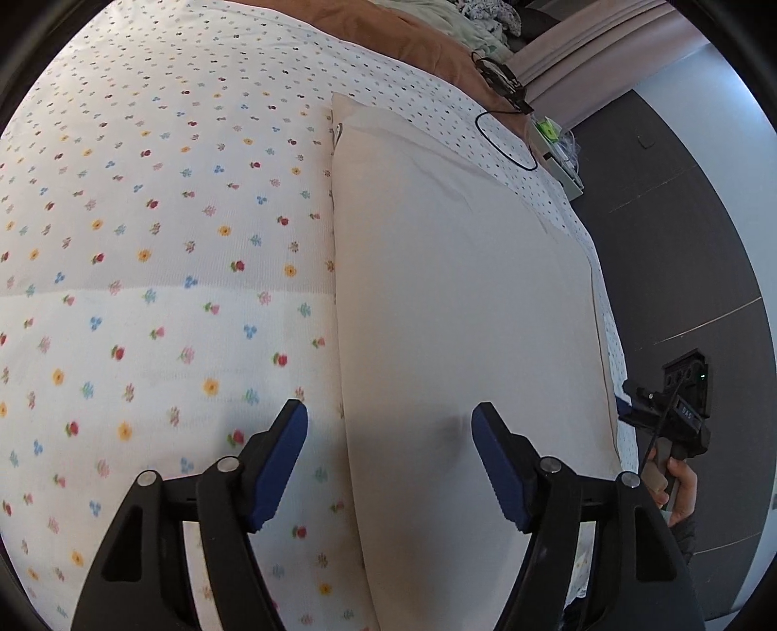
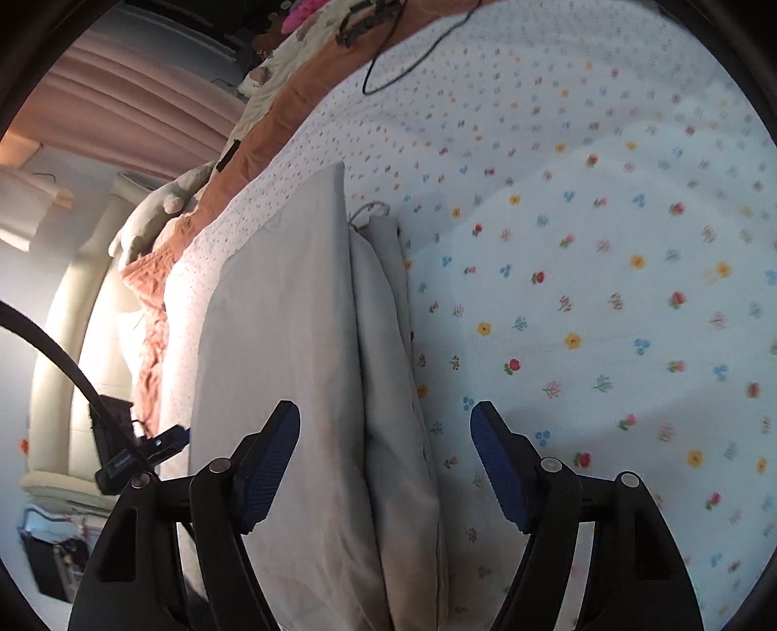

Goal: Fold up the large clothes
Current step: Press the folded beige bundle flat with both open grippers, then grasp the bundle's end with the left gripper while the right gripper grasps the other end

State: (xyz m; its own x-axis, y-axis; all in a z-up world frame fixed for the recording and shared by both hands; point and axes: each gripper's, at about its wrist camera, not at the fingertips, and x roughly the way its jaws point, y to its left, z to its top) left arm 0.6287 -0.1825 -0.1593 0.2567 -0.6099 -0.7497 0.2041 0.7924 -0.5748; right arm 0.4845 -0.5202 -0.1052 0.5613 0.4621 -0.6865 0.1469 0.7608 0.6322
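Note:
A large cream garment, folded into a long narrow strip, lies flat on the flowered bedsheet near the bed's edge. My left gripper hovers open over the strip's near end, straddling its left edge, with no cloth pinched. In the right wrist view the same garment shows stacked layers and a drawstring at its far end. My right gripper stands open above its near end, over the folded edge, pads clear of the cloth. Each gripper appears at the other view's side: the right gripper's body in a hand, the left gripper's body.
A brown blanket and a black cable loop lie at the bed's far end. Dark floor with a power strip lies beyond the bed's edge. A plush toy and pink curtains are at the side.

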